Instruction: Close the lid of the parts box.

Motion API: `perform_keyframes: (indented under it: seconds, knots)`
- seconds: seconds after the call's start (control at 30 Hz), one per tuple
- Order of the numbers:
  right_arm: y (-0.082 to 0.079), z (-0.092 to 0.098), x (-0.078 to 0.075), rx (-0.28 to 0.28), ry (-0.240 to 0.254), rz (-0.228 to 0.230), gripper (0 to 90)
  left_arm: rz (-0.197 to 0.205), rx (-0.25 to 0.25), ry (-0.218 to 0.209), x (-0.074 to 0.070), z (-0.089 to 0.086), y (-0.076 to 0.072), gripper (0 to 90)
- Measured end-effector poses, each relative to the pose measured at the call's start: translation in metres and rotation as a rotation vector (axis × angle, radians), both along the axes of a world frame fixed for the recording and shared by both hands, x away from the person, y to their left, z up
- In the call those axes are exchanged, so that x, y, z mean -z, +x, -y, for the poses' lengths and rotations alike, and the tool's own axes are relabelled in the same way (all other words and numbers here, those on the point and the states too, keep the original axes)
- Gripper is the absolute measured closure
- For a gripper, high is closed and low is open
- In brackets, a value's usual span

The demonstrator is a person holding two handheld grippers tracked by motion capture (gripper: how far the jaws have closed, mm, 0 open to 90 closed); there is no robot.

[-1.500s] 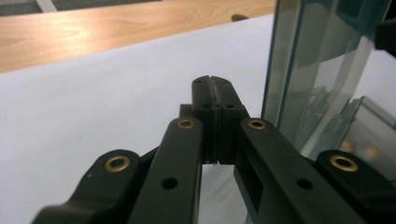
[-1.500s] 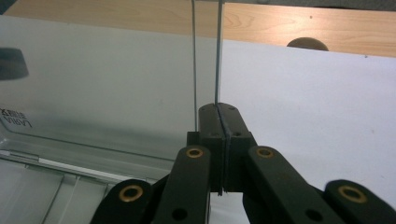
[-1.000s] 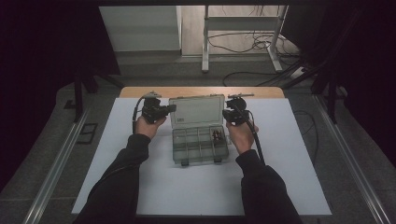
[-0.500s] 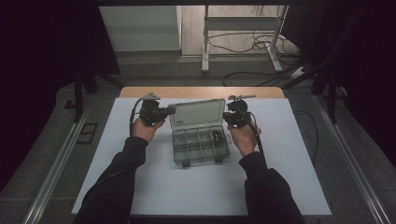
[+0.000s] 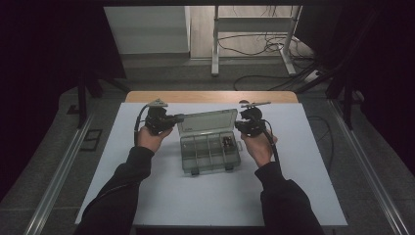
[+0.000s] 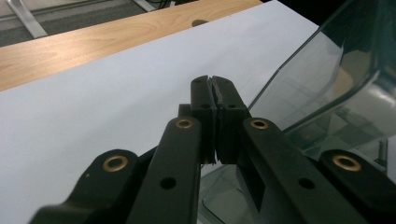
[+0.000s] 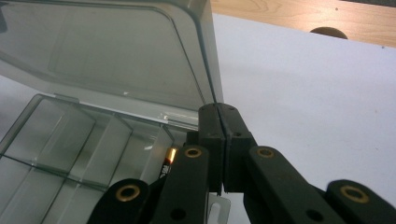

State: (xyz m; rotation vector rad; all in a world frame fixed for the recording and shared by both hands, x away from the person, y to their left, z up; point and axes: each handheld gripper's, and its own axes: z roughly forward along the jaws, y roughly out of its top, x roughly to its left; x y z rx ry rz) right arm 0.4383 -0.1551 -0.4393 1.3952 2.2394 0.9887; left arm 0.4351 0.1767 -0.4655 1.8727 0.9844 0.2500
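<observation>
Flanking the organiser box (image 5: 210, 146) mid-table, both closed grippers prop its clear lid (image 5: 208, 122) upright, likely to keep compartments accessible. Left gripper (image 6: 213, 88): jaws pressed together, empty, beside the lid's edge. Right gripper (image 7: 219, 114): jaws together at the lid's corner; battery (image 7: 168, 164) inside the box.

Smoky grey plastic on plain white, ringed by black.

The clear, grey-tinted plastic compartment box (image 5: 210, 152) has a matching see-through hinged lid (image 5: 208, 122), and in a right-hand compartment lies a black battery with a copper-gold end (image 7: 169, 161). It sits on a plain white table cover (image 5: 195, 200), unpatterned, with a pale wood-grain strip of tabletop (image 5: 210, 96) along the far edge. The black left gripper (image 5: 178, 117) and black right gripper (image 5: 236, 124) carry brass-coloured rivets (image 6: 184, 123). The sleeves (image 5: 117, 196) are black.
</observation>
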Motion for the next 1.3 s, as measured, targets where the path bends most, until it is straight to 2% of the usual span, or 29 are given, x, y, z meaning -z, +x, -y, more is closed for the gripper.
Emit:
perform_keyframes:
  seconds: [0.47,0.67,0.8,1.0,1.1,1.3]
  knots:
    - [-0.004,0.01,0.0,-0.005,0.023,-0.012,89.1,0.002,0.005,0.011,-0.005,-0.002,-0.017,87.5]
    - [-0.006,0.013,0.0,-0.018,0.024,-0.018,89.1,-0.007,0.001,-0.001,-0.007,-0.004,-0.023,87.6]
    - [-0.007,0.016,0.001,-0.041,0.04,-0.03,89.1,-0.014,0.002,-0.007,-0.007,-0.005,-0.027,87.5]
    - [-0.01,0.019,0.002,-0.092,0.019,-0.015,89.1,-0.023,0.013,-0.006,-0.006,-0.004,-0.033,86.9]
    - [-0.012,0.022,0.003,-0.094,0.018,-0.018,89.1,-0.025,0.019,-0.005,-0.006,-0.004,-0.036,86.9]
    - [-0.016,0.028,0.0,-0.099,0.053,-0.02,89.2,-0.031,0.035,0.001,-0.007,0.0,-0.042,86.9]
